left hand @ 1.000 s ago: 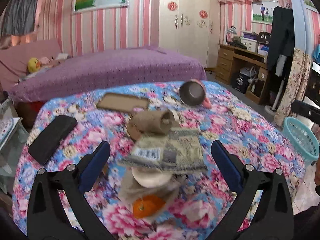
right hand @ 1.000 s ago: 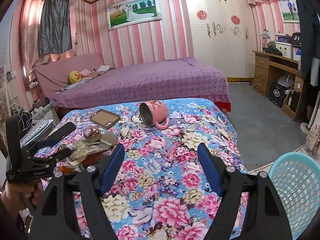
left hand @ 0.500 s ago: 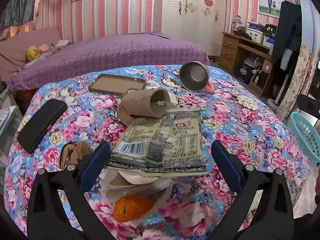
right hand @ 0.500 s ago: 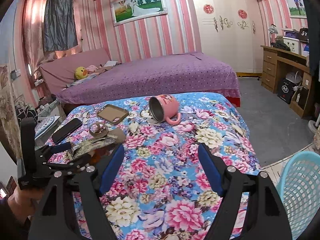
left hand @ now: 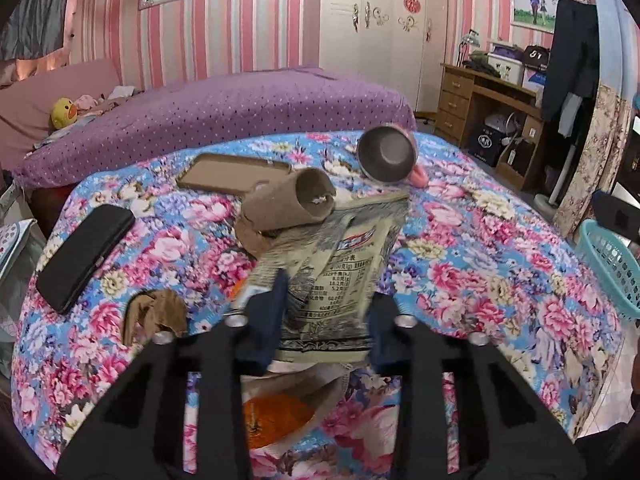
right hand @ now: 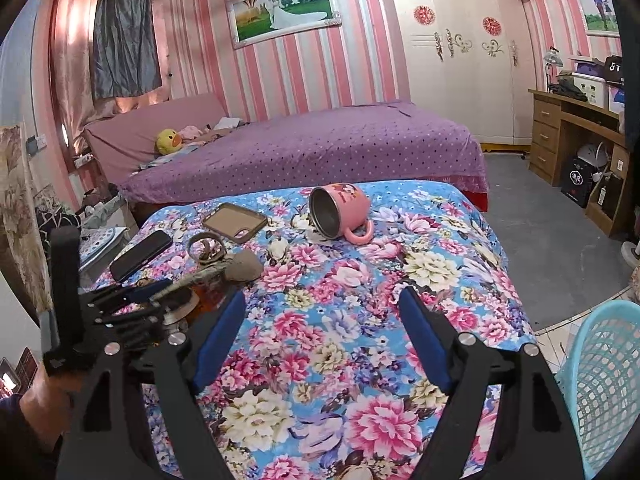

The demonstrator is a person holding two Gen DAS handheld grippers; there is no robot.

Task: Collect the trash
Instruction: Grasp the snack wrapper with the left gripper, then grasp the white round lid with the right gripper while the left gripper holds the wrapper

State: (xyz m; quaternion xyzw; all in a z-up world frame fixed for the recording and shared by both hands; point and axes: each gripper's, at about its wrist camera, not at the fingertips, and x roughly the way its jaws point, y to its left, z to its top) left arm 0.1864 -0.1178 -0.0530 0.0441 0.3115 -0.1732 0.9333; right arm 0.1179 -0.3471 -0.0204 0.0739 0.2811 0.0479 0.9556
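A grey-green snack wrapper (left hand: 348, 252) stands crumpled between the blue pads of my left gripper (left hand: 326, 296), whose jaws are closing and press on it. Behind it lies a cardboard tube (left hand: 288, 204). Under the gripper sit white paper and an orange peel (left hand: 276, 412). A brown paper scrap (left hand: 156, 312) lies to the left. In the right wrist view the left gripper (right hand: 152, 292) holds the wrapper (right hand: 196, 278) at the table's left. My right gripper (right hand: 322, 300) hovers over the floral cloth, jaws opening, nothing between them.
On the floral tablecloth (right hand: 400, 280) lie a tipped pink mug (right hand: 340, 210), a tan phone case (right hand: 234, 222) and a black phone (right hand: 140, 254). A turquoise basket (right hand: 600, 380) stands on the floor at the right. A purple bed lies behind.
My left jaws have gone from wide apart to closed on the wrapper, which has buckled upright between the pads. The right gripper has barely moved.
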